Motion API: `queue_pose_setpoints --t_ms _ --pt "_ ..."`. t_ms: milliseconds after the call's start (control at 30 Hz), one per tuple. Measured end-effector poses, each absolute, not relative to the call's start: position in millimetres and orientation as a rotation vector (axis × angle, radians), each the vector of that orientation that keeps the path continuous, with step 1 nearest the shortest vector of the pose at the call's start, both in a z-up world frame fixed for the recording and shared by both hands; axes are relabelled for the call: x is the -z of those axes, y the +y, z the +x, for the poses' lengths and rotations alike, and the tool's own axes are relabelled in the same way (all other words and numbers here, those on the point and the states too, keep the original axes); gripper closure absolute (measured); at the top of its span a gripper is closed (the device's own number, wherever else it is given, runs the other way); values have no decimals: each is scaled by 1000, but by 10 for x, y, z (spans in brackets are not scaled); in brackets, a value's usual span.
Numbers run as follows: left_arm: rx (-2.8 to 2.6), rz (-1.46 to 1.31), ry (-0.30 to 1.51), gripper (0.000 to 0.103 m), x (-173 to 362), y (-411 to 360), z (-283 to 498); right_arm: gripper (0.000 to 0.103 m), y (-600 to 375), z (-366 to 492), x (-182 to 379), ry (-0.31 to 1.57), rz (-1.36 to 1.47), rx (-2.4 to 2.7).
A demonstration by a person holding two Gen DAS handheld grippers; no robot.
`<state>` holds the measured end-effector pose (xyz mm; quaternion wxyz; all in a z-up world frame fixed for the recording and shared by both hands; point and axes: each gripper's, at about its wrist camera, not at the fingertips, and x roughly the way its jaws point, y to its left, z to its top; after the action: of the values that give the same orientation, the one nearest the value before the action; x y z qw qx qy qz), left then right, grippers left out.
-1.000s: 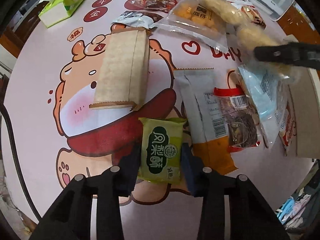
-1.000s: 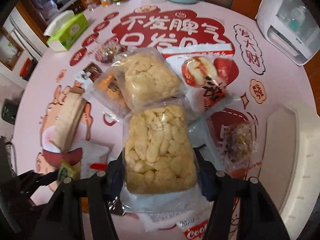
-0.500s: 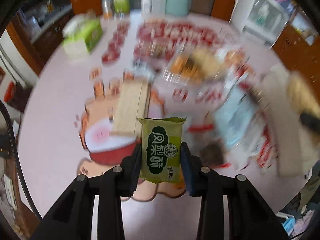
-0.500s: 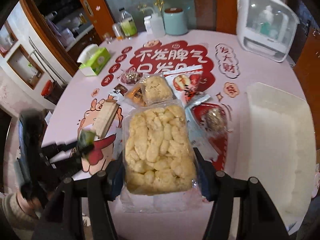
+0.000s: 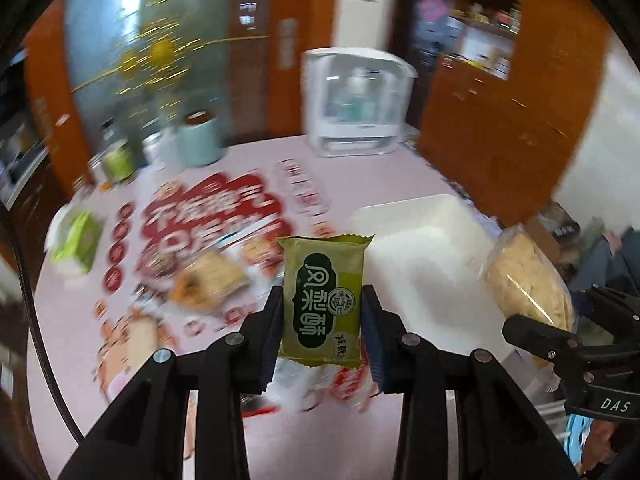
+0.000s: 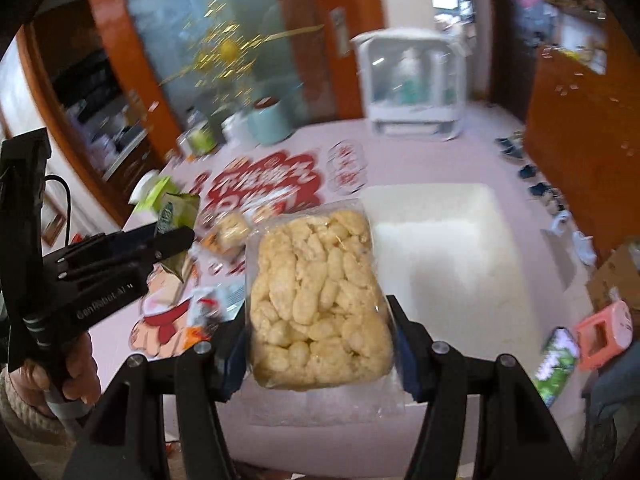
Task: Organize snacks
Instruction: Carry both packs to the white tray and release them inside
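Observation:
My left gripper (image 5: 322, 328) is shut on a small green snack packet (image 5: 323, 300), held upright high above the pink table (image 5: 68, 320). My right gripper (image 6: 318, 332) is shut on a clear bag of pale yellow puffed snacks (image 6: 316, 300), also lifted. A white tray (image 6: 440, 248) lies on the table's right side, just beyond and right of the puffed snack bag; it also shows in the left wrist view (image 5: 420, 256). The right gripper with its bag shows at the right edge of the left wrist view (image 5: 528, 288). The left gripper shows at the left of the right wrist view (image 6: 168, 236).
Several snack packets (image 5: 208, 280) lie blurred on the table's printed centre. A green tissue box (image 5: 76, 244) stands at the left. A white appliance (image 5: 356, 104), a teal canister (image 5: 200, 140) and bottles stand at the far edge. A pink item (image 6: 604, 332) lies beyond the table's right.
Both grippers have risen and tilted up from the table, carrying their packets. The view has swung right, so the white tray now lies ahead of both.

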<state>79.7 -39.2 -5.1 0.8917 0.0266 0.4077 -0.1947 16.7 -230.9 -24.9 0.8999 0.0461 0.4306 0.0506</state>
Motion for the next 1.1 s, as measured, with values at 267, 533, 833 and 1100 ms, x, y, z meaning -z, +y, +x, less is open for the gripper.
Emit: queue_pose_setpoints --t_ms 267,533,833,1100 --pt "523 106 803 68 -255 -1603 992 42 -3061 180 -6 806 115 62" --pt "518 161 801 67 -156 -2292 1185 41 -3413 390 150 839 115 134" --pt "482 173 762 0 -92 -2400 1207 15 -3657 521 516 945 196 123" --pt "460 137 813 0 -60 -2205 1228 6 -3581 464 524 928 198 98"
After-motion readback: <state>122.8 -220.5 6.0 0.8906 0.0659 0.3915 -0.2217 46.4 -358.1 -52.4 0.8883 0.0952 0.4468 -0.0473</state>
